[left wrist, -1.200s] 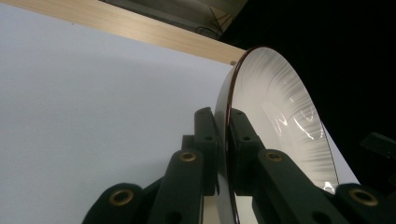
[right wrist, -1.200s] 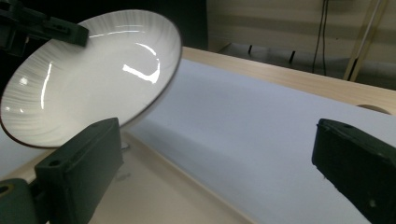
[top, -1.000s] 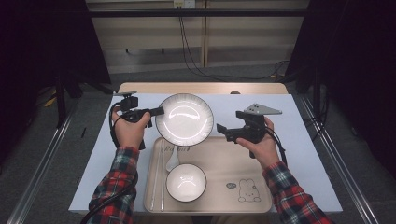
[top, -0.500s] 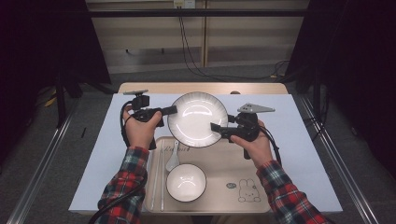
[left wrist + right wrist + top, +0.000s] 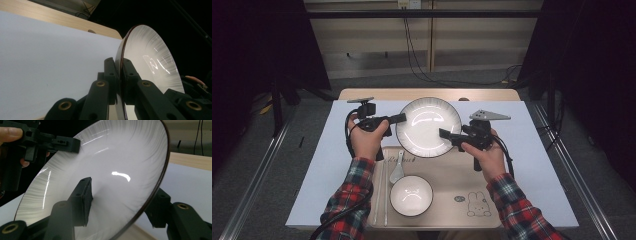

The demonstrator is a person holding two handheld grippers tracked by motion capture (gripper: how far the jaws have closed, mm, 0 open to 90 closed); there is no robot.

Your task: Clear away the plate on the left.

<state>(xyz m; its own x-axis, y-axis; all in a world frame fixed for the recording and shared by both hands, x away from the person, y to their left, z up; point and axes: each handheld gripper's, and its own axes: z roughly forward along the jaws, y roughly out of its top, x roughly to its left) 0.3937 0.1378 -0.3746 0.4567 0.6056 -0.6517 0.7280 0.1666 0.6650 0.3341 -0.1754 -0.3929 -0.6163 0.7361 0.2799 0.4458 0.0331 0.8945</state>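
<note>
High view has the white plate (image 5: 428, 126) held up between both hands above the far end of the tray (image 5: 447, 170), over the spoon (image 5: 397, 167) and small bowl (image 5: 411, 195). The left gripper (image 5: 398, 118) is clamped on the plate's left rim. The right gripper (image 5: 446, 134) has just been closing, its jaws straddling the near right rim, one inside, one beneath, not yet pressing by the look of it. If the left lets go too soon, the plate could tip out of that loose straddle and drop onto the bowl.
</note>
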